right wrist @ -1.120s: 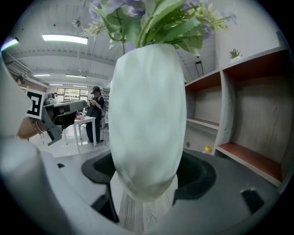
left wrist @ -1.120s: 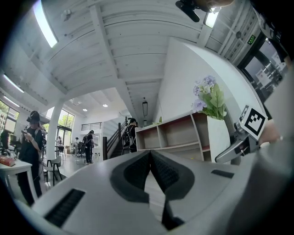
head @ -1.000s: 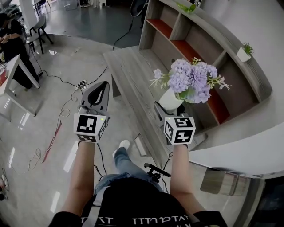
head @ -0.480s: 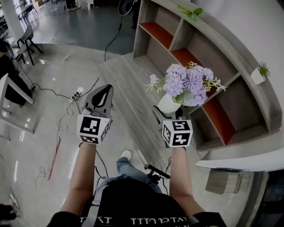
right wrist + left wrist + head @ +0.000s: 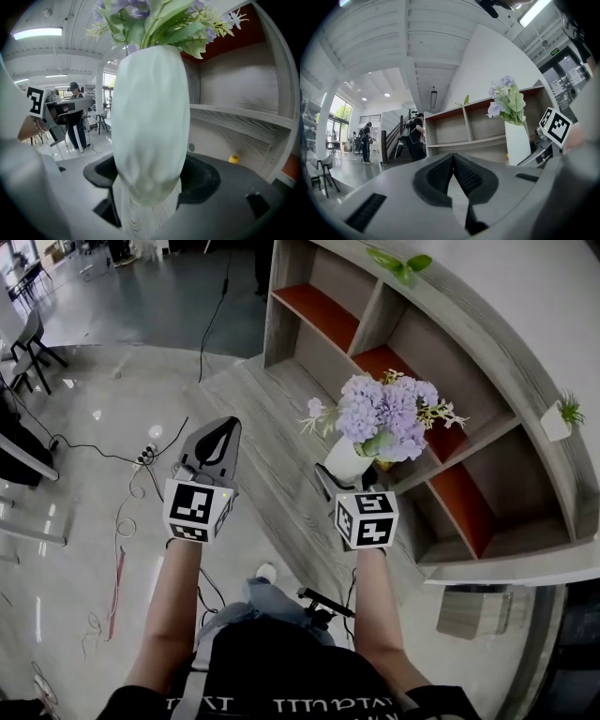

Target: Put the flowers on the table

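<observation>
Between the right gripper's (image 5: 337, 478) jaws stands the white vase (image 5: 150, 117) of purple flowers (image 5: 384, 413), pinched low and upright. The left gripper's (image 5: 453, 169) jaws are pressed together, empty. This looks like the carrying step; next, reach the desk and lower the vase level.

Below me the glossy floor (image 5: 75, 427) carries loose cables (image 5: 119, 563) and a power strip (image 5: 147, 454). The low wooden counter (image 5: 253, 418) runs bare along the foot of the shelf (image 5: 487, 381) (red-backed compartments). A small potted plant (image 5: 561, 416) sits on the shelf's top.
</observation>
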Demonstrator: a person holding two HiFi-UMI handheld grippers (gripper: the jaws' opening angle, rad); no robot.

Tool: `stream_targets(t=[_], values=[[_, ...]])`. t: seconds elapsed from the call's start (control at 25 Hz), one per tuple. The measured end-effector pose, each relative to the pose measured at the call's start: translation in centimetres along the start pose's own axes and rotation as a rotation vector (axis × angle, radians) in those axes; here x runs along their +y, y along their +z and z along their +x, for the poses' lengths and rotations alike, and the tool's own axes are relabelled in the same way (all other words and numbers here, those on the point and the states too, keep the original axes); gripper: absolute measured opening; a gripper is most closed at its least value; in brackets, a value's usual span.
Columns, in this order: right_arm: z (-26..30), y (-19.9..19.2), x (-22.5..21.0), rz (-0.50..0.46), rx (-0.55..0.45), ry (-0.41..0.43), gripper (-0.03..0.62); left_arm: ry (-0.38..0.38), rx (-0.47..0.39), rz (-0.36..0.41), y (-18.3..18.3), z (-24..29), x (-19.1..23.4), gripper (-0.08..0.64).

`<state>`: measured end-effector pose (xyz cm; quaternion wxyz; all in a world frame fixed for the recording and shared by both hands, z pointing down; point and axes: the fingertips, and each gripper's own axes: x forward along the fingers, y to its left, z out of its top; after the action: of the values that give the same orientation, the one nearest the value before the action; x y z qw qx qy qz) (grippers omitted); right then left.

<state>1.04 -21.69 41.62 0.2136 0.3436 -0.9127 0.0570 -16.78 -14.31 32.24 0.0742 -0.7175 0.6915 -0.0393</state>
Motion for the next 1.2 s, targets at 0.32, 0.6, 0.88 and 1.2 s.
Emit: stream_targets(t=[0.32, 0.6, 0.88, 1.2], values=[[0.5, 0.3, -0.4, -0.040, -0.005, 0.002, 0.393, -0.035, -0.016, -0.023, -0.7, 1.8, -0.8, 0.011], [0.9, 0.1, -1.3, -0.033, -0.003, -0.046, 0.393, -0.096, -0.033, -0.027, -0.7, 3.9, -1.1, 0.011], [2.5, -0.6, -2.1, 0.019, 0.001, -0.088, 0.393, -0.160, -0.033, -0.029, -1.1, 6.4, -0.4, 0.011], [5.2, -1.9, -1.2, 0.049, -0.004, -0.123, 0.393, -0.266, -0.025, -0.018, -1.8, 8.7, 0.2, 0.011]])
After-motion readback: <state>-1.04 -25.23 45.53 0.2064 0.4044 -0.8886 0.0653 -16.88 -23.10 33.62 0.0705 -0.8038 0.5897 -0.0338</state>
